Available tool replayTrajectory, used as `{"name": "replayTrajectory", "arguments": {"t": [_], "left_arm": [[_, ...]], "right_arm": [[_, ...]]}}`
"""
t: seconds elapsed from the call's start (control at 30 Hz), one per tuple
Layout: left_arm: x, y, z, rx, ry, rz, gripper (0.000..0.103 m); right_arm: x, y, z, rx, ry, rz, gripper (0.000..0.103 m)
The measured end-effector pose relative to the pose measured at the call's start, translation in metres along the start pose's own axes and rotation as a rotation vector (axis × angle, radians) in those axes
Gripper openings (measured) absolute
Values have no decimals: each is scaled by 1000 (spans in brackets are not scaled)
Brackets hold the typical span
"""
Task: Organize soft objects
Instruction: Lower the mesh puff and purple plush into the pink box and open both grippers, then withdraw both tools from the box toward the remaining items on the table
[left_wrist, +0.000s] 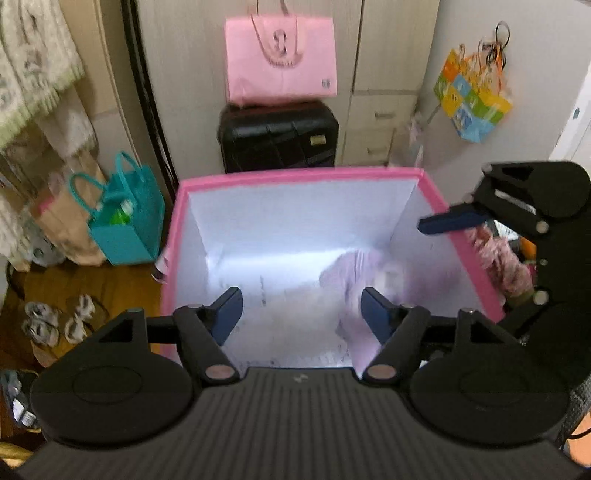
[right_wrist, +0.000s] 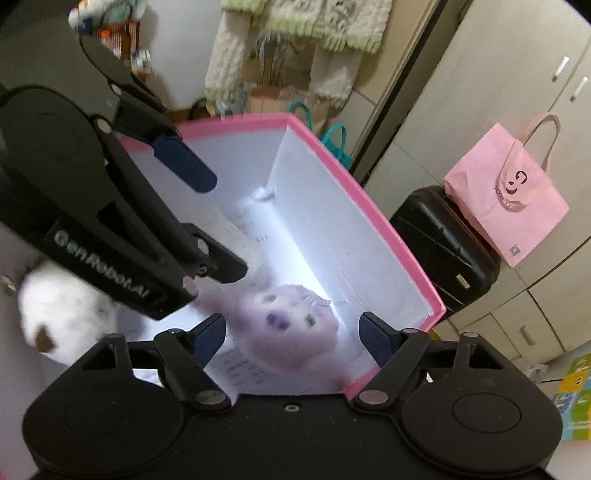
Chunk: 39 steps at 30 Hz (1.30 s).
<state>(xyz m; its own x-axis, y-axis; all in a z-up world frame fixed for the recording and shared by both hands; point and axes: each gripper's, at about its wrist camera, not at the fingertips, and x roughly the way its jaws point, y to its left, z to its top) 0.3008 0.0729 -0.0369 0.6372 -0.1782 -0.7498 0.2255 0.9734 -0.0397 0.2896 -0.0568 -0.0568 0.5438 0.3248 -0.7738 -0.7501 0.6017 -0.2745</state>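
Grippers: two (left_wrist: 301, 314) (right_wrist: 291, 338); plush toys (right_wrist: 286, 328): two.

Left gripper (left_wrist: 301, 314) over the pink-rimmed box (left_wrist: 291, 173), jaws apart, nothing between the pads. Blurred lilac plush (left_wrist: 351, 273) lies inside the box, right of centre. Right gripper (left_wrist: 448, 221) comes in from the right above the box rim, one blue pad showing. Behind the box: black suitcase (left_wrist: 277, 138) with pink bag (left_wrist: 280, 59) on top. Teal bag (left_wrist: 125, 221) on the floor at left.
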Motion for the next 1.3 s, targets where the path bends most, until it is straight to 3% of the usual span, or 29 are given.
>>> {"name": "replayTrajectory", "arguments": {"t": [0.27, 0.6, 0.8, 1.1, 1.3], "left_arm": [[-64, 1, -10, 28, -69, -48, 71], [-134, -18, -35, 115, -85, -161, 71], [-170, -37, -54, 189, -102, -170, 72], [-196, -76, -84, 330, -119, -177, 78], [-191, -104, -98, 389, -89, -205, 82]], "right_arm": [[-57, 1, -17, 95, -121, 13, 83], [-125, 6, -42, 231, -227, 74, 83], [-162, 10, -61, 294, -259, 90, 83], [-200, 20, -105, 351, -256, 76, 83], [-211, 29, -141, 387, -246, 45, 83]]}}
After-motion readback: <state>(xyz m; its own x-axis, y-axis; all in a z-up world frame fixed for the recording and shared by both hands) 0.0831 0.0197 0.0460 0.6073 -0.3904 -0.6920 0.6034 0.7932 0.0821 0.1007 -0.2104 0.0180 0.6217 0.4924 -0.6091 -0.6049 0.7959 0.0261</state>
